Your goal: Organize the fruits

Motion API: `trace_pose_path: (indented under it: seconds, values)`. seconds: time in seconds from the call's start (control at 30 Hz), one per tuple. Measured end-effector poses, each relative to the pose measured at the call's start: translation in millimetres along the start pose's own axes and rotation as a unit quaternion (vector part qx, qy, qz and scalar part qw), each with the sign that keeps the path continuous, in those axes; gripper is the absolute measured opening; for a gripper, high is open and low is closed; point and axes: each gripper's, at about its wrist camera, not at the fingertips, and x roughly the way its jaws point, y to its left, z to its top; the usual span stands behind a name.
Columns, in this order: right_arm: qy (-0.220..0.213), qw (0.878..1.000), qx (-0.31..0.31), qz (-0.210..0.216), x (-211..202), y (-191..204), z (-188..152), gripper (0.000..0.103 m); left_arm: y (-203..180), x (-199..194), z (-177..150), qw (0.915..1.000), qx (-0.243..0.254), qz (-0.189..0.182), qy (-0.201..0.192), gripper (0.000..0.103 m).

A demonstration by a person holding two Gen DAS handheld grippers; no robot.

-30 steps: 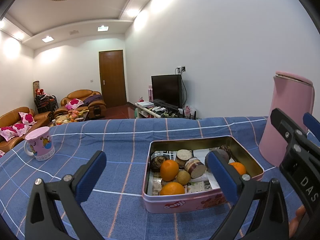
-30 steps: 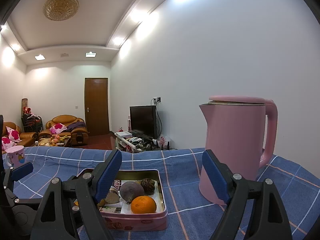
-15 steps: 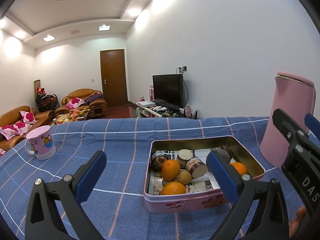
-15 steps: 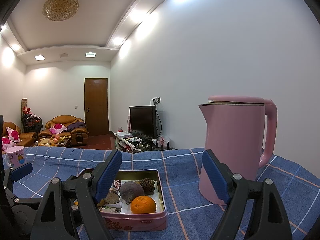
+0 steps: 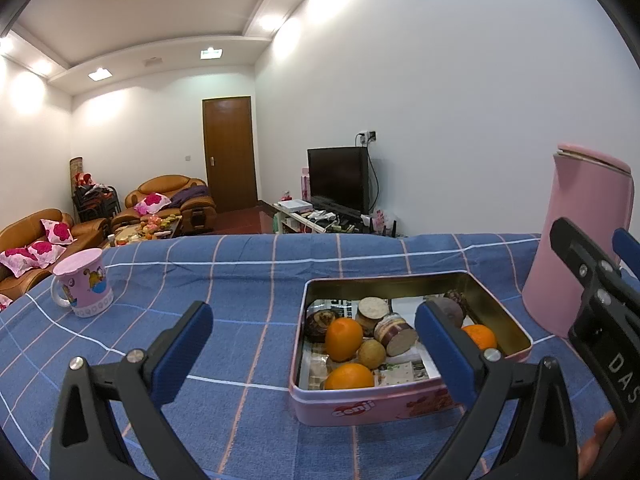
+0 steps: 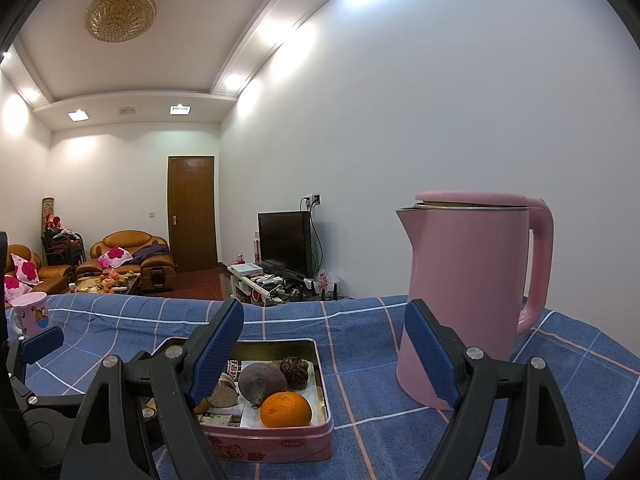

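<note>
Both the left gripper (image 5: 310, 344) and right gripper (image 6: 324, 340) are hovering with fingers spread, empty, near the pink rectangular metal tin (image 5: 400, 404) holding oranges (image 5: 344, 338).

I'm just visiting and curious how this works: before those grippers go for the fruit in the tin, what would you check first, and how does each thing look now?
1. Left gripper open and empty: ok.
2. Right gripper open and empty: ok.
3. Tin lidless, fruit reachable from above: ok.
4. Oranges unobstructed on top: ok, three show.
5. Kettle clear of the tin: ok, but it stands close beside it.
6. A place set out for sorted fruit: cannot tell; only a mug stands on the cloth.
</note>
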Motion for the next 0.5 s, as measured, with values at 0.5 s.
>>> trace_pose_path:
  seconds: [0.5]
  values:
    - [0.000,1.000,0.002,-0.002,-1.4,-0.9,-0.1,0.084,1.8,2.2,-1.4,1.0000,-0.005,0.003,0.005,0.103]
